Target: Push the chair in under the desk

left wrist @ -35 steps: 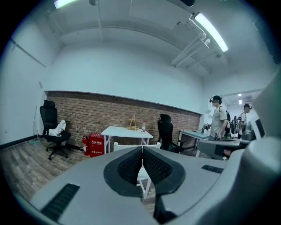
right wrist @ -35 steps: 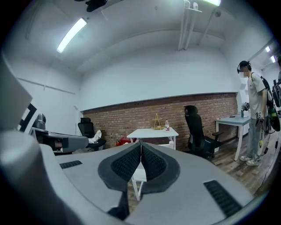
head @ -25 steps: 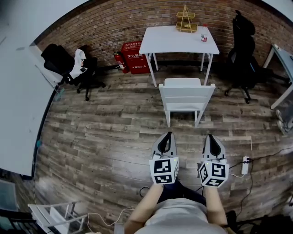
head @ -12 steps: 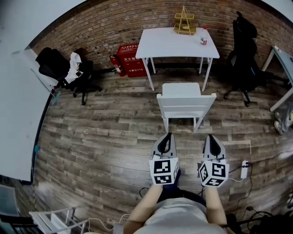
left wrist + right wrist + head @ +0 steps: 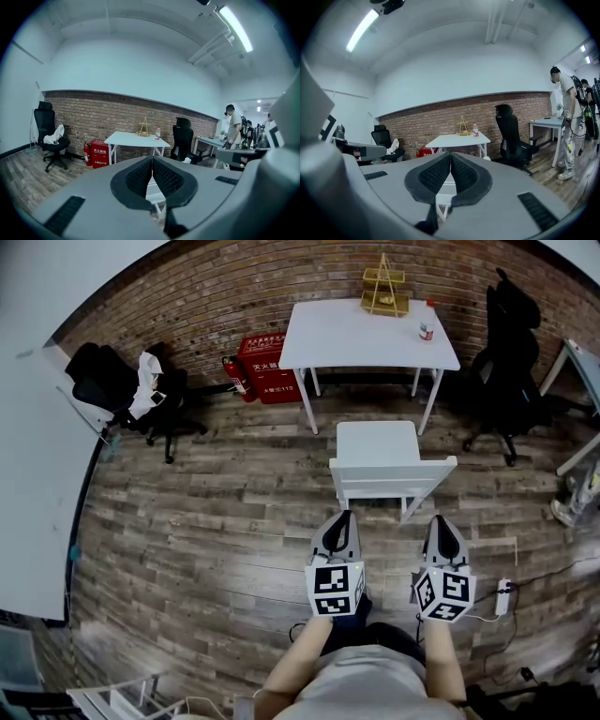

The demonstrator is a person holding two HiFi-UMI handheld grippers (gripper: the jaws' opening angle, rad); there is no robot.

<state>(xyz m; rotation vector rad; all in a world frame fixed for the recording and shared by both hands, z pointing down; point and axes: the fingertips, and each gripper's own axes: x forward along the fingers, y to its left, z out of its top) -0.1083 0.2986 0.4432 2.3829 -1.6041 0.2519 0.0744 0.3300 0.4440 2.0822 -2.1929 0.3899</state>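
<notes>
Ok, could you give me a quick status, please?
Left gripper, right gripper shut, empty, close behind chair. Chair not yet under desk. Nothing between them.

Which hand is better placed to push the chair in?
Right, slightly. The right gripper aims well inside the back of the chair; the left gripper aims at its corner. Both are shut, just behind it.
</notes>
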